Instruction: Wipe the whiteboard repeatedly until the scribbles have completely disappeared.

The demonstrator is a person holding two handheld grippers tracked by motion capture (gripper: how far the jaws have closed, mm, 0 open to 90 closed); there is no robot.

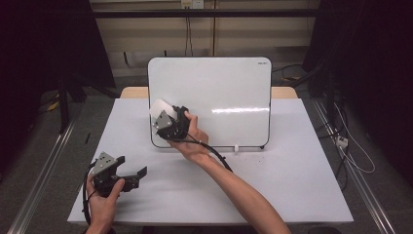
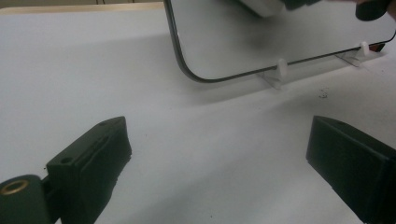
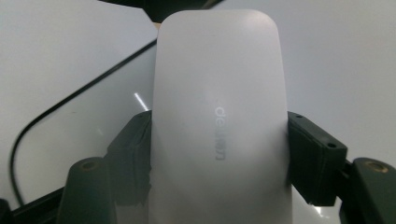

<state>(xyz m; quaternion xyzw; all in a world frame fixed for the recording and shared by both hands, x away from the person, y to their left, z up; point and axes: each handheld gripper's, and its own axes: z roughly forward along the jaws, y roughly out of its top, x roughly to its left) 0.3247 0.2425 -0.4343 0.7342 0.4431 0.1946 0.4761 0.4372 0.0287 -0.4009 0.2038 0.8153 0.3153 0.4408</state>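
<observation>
A flat white rectangular table (image 1: 292, 165) lies below the fingers, with dark cables (image 1: 353, 146) far beside them.

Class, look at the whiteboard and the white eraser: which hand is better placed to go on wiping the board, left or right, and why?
Right. The right tongs are shut on the white eraser, held against the whiteboard near its left edge. The left tongs hang open and empty over the table, well short of the board.

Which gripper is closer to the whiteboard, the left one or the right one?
Right. The right gripper holds a white eraser against the whiteboard near its left edge. The left gripper sits apart, low on the table in front, jaws open.
</observation>
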